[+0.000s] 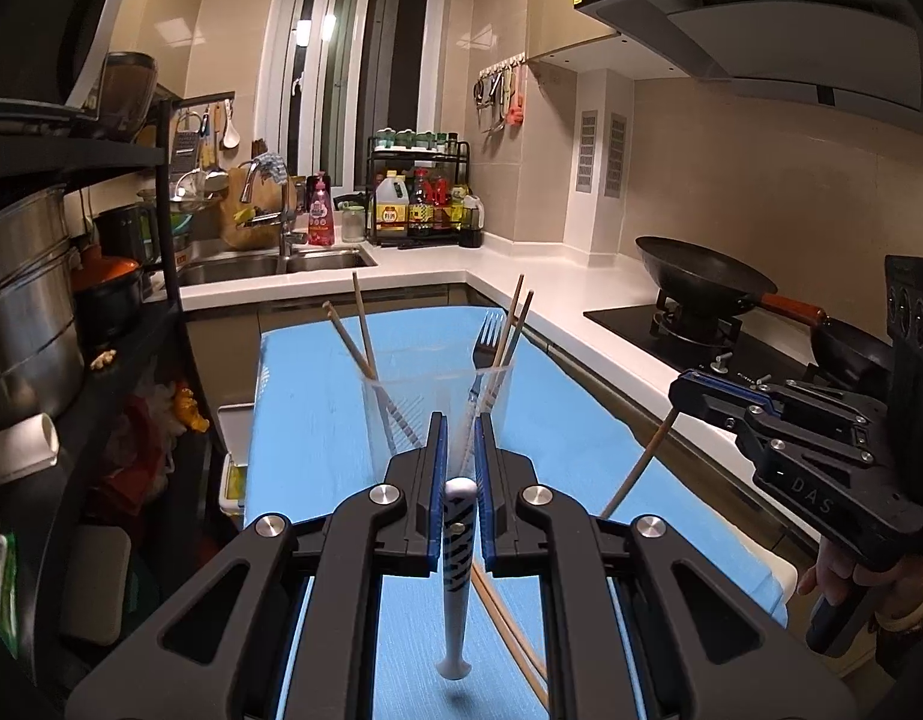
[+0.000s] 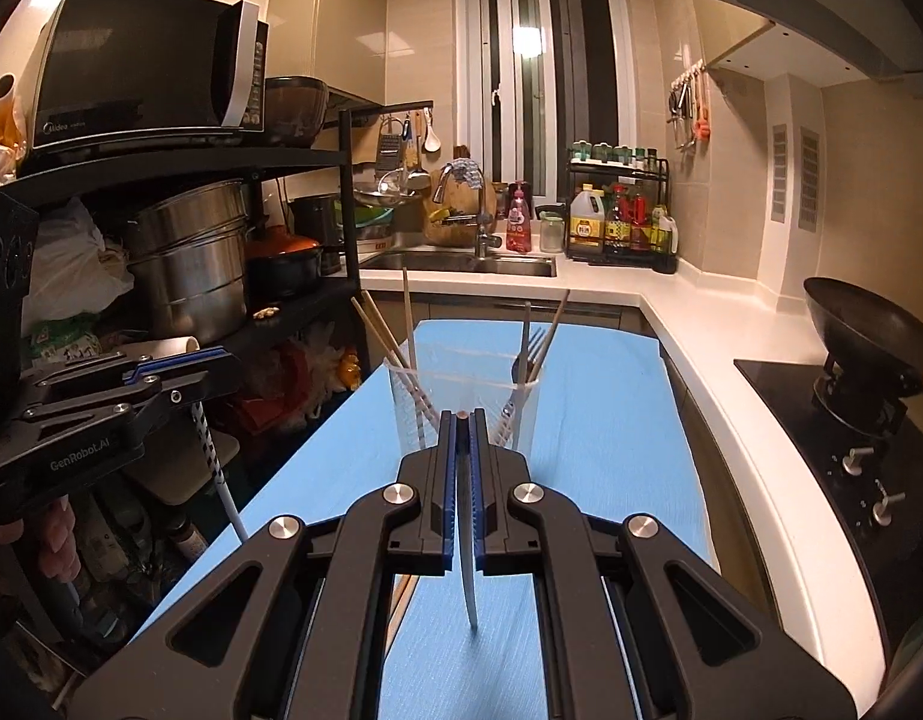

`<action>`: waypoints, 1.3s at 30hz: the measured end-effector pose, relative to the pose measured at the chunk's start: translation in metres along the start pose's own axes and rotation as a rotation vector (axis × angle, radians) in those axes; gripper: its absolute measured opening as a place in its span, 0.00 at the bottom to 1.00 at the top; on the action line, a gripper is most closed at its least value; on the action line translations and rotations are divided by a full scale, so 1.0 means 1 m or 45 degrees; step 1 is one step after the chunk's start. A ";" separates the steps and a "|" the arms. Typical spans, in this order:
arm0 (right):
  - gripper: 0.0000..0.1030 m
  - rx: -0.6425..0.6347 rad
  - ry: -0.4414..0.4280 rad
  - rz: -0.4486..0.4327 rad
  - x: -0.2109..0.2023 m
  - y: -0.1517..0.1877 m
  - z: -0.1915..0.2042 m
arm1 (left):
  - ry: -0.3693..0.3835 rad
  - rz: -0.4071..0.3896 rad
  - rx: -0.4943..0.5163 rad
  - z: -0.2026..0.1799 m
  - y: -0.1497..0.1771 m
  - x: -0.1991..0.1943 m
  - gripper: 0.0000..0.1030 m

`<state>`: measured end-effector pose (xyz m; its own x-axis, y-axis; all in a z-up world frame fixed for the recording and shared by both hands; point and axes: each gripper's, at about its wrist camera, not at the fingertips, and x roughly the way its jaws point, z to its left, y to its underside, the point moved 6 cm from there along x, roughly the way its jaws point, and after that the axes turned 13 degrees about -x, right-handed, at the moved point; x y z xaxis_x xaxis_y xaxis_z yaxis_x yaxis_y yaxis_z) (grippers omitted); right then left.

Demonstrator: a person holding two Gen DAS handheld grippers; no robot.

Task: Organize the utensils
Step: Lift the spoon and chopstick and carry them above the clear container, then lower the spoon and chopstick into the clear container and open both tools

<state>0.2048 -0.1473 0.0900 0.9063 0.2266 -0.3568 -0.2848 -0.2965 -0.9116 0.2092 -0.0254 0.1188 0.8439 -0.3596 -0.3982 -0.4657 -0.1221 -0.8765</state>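
Note:
A clear plastic cup [image 1: 437, 402] stands on the blue table [image 1: 317, 420] and holds several chopsticks and a fork [image 1: 488, 336]. My left gripper [image 1: 460, 420] is shut on a white chopstick with a black pattern [image 1: 458, 546], held upright just before the cup. My right gripper [image 2: 461, 420] is shut on a wooden chopstick [image 2: 469, 588], also close before the cup [image 2: 461, 384]. In the left wrist view the right gripper [image 1: 695, 387] is at the right, with its chopstick [image 1: 641, 462] hanging down. The left gripper [image 2: 179, 360] shows at left in the right wrist view.
Another wooden chopstick [image 1: 509, 630] lies on the blue table under my left gripper. A black shelf with pots [image 2: 185, 258] stands at the left. The white counter [image 2: 701, 372] with a wok on the stove [image 2: 869, 330] runs along the right. A sink [image 2: 461, 264] is behind.

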 end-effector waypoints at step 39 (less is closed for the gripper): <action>0.04 0.027 0.024 -0.188 0.081 -0.161 -0.067 | 0.023 -0.194 0.079 -0.031 -0.174 0.103 0.09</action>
<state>0.3453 -0.1433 0.2210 0.9445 0.2489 -0.2146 -0.1539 -0.2418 -0.9580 0.3690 -0.0703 0.2391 0.8983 -0.3582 -0.2545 -0.3145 -0.1194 -0.9417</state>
